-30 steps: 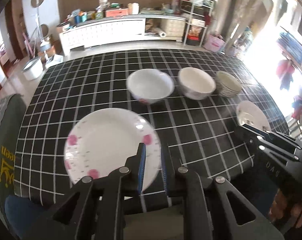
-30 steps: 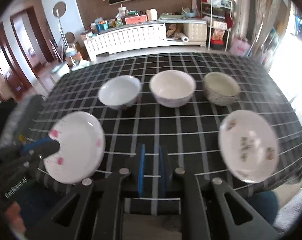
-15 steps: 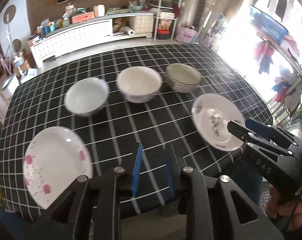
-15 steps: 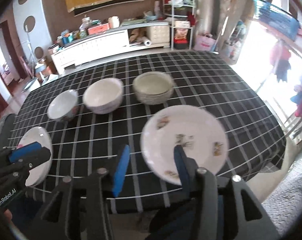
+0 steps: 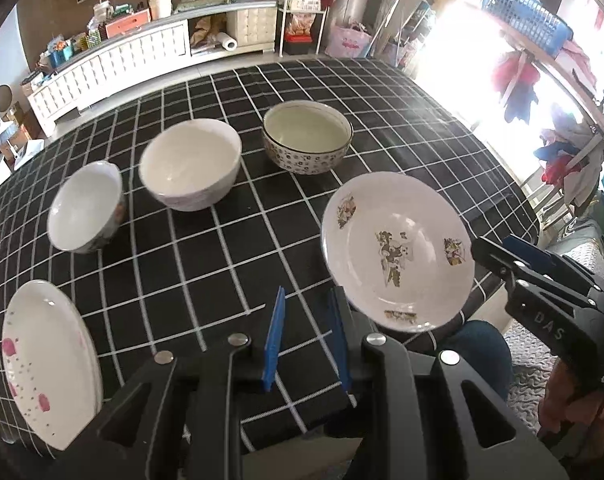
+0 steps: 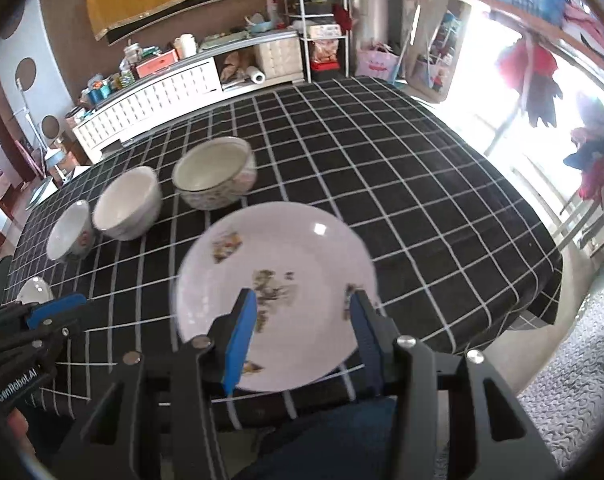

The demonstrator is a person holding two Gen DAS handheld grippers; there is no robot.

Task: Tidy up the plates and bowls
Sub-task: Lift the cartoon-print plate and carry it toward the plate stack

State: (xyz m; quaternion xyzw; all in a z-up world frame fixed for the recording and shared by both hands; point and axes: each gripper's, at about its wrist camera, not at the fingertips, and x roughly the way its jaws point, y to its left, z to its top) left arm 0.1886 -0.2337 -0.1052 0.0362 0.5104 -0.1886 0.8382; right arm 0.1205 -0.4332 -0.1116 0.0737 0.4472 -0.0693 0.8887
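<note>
Swung rightward since a second ago, right gripper (image 6: 302, 336) now parted and empty over the near-right white printed ceramic plate (image 6: 275, 292), left gripper (image 5: 308, 336) narrowly apart, empty; risks skidding that overhanging plate off the checked table edge (image 6: 502, 300).

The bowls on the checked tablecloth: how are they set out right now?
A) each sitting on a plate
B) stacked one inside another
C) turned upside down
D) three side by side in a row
D: the small bowl, the white bowl and the patterned bowl stand apart in a row on the tablecloth, all mouth up.
</note>
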